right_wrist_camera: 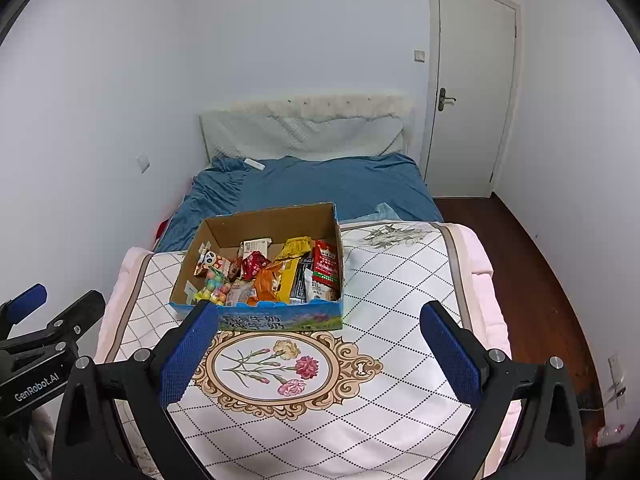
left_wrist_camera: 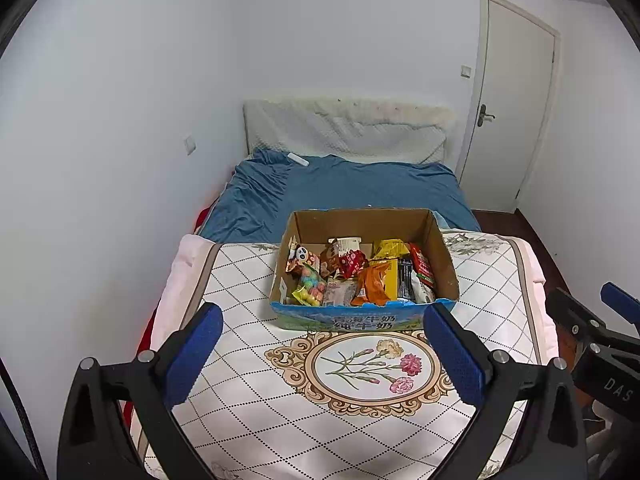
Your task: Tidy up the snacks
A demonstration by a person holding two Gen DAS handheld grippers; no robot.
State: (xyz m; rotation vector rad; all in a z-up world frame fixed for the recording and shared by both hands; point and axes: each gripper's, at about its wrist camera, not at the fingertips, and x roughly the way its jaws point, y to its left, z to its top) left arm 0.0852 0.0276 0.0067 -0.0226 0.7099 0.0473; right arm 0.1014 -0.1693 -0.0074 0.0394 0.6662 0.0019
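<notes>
Snacks in bright wrappers, orange, red, yellow and a pastel candy bag, fill the open brown cardboard box (left_wrist_camera: 440,248) with a blue printed front, which sits on the white diamond-patterned quilt (left_wrist_camera: 248,400) laid over the blue-sheeted bed (left_wrist_camera: 352,188), just beyond the quilt's embroidered flower medallion (left_wrist_camera: 360,368). My left gripper (left_wrist_camera: 322,354) hovers before the box, fingers spread wide and holding nothing. My right gripper (right_wrist_camera: 318,354) does likewise, blue pads (right_wrist_camera: 188,354) far apart.
</notes>
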